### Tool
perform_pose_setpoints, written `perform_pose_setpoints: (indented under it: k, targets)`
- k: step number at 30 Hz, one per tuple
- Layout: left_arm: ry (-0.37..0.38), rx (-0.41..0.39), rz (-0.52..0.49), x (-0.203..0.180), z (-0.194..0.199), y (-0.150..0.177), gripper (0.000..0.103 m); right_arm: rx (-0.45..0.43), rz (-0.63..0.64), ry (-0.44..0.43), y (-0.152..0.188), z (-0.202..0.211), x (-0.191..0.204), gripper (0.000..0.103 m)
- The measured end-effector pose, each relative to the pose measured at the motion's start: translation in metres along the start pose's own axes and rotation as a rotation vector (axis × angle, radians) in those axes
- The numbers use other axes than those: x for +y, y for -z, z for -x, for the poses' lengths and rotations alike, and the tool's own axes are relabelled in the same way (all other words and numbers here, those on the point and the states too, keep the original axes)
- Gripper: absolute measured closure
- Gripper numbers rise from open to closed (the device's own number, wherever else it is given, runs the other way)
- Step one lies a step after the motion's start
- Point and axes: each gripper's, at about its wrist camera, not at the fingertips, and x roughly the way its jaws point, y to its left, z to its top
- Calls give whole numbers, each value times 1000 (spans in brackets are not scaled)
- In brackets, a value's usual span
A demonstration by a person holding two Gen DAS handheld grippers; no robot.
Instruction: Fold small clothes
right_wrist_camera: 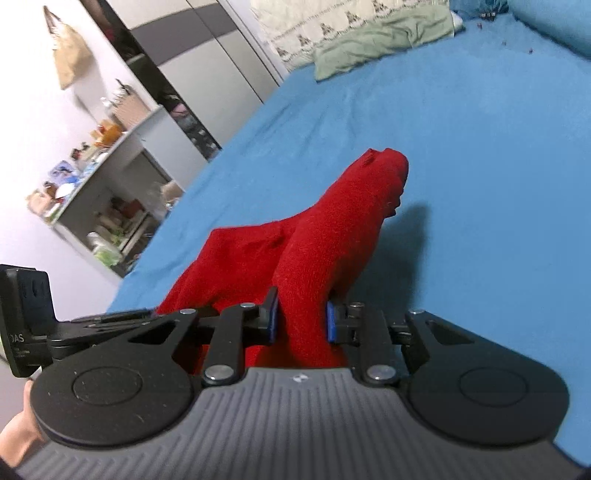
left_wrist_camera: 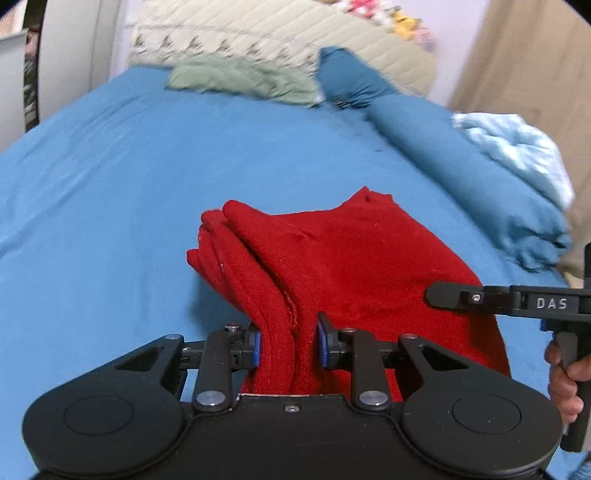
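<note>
A small red knit garment (left_wrist_camera: 347, 258) lies folded in layers on the blue bed sheet (left_wrist_camera: 129, 177). My left gripper (left_wrist_camera: 289, 341) is shut on a bunched edge of it, the cloth pinched between the blue pads. My right gripper (right_wrist_camera: 302, 321) is shut on another thick fold of the same red garment (right_wrist_camera: 332, 229), which rises off the sheet ahead of it. The right gripper also shows in the left wrist view (left_wrist_camera: 436, 295), at the garment's right edge. The left gripper's body shows in the right wrist view (right_wrist_camera: 26, 317) at the far left.
A green cloth (left_wrist_camera: 240, 79) and a quilted cream pillow (left_wrist_camera: 280, 33) lie at the bed's far end. A blue bolster (left_wrist_camera: 443, 155) and a light blue cloth (left_wrist_camera: 517, 144) lie to the right. A cluttered shelf (right_wrist_camera: 99, 177) stands beside the bed.
</note>
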Motion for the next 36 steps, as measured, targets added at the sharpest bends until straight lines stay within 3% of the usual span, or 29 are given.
perform_pose_setpoints:
  k: [6, 10, 12, 15, 17, 18, 19, 20, 21, 22, 29, 36]
  targets:
    - [32, 7, -5, -65, 21, 71, 73, -26, 43, 36, 57, 96, -23, 63]
    - [6, 64, 5, -87, -1, 121, 73, 10, -13, 79, 108, 111, -58, 63]
    - [-52, 43, -27, -94, -2, 138, 72, 31, -20, 120, 131, 109, -72, 63]
    - [-68, 12, -17, -94, 5, 139, 66, 9, -4, 133, 151, 112, -82, 61]
    - [-89, -2, -9, -92, 11, 137, 56, -8, -14, 126, 152, 118, -82, 54]
    - [-92, -10, -6, -90, 15, 135, 51, -16, -14, 134, 151, 120, -80, 47]
    - [-99, -15, -4, -90, 15, 134, 38, -22, -7, 132, 150, 124, -79, 34]
    - [-117, -24, -7, -90, 14, 131, 30, -36, 2, 133, 148, 127, -77, 28]
    - [-136, -30, -10, -88, 15, 131, 29, -56, 18, 145, 146, 131, -73, 19]
    - [-156, -29, -12, -86, 13, 130, 29, -69, 41, 161, 144, 134, -72, 18]
    - [-276, 41, -37, -72, -13, 140, 29, 11, 66, 287, 143, 109, -94, 18]
    - [-291, 58, -32, -69, -9, 141, 30, 3, 66, 312, 150, 108, -100, 13]
